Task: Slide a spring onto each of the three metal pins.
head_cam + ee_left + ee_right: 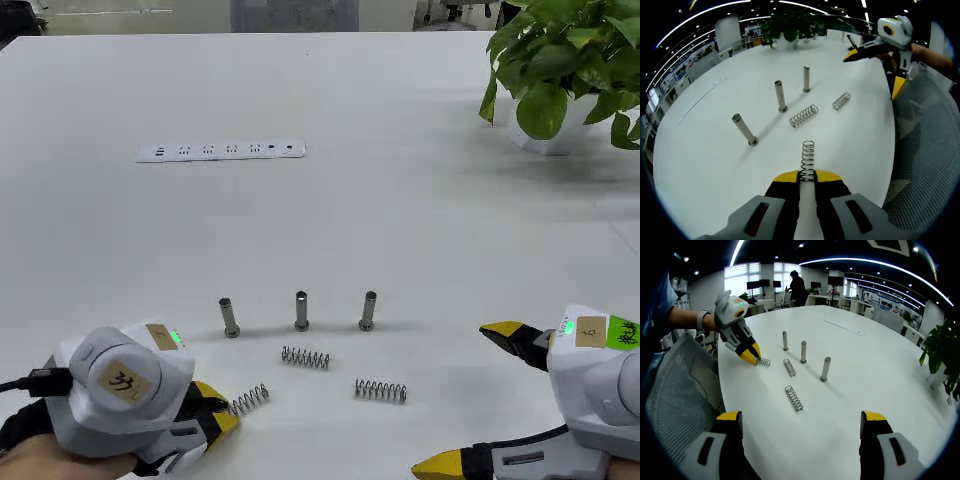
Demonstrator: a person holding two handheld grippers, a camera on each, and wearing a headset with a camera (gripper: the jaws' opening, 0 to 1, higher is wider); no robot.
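Spring [807, 156] (lying flat) points straight out along the left gripper [807, 176].

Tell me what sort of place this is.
Most likely an open-plan office or lab workspace: a large white table with a power strip and a potted plant, a mesh office chair beside it, and desks with monitors in the background.

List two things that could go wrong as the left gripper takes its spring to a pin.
1. The left gripper pinches the spring by one end, so it may flex or flick free.
2. The pins seem to stand free on small bases; a sideways nudge could topple one.
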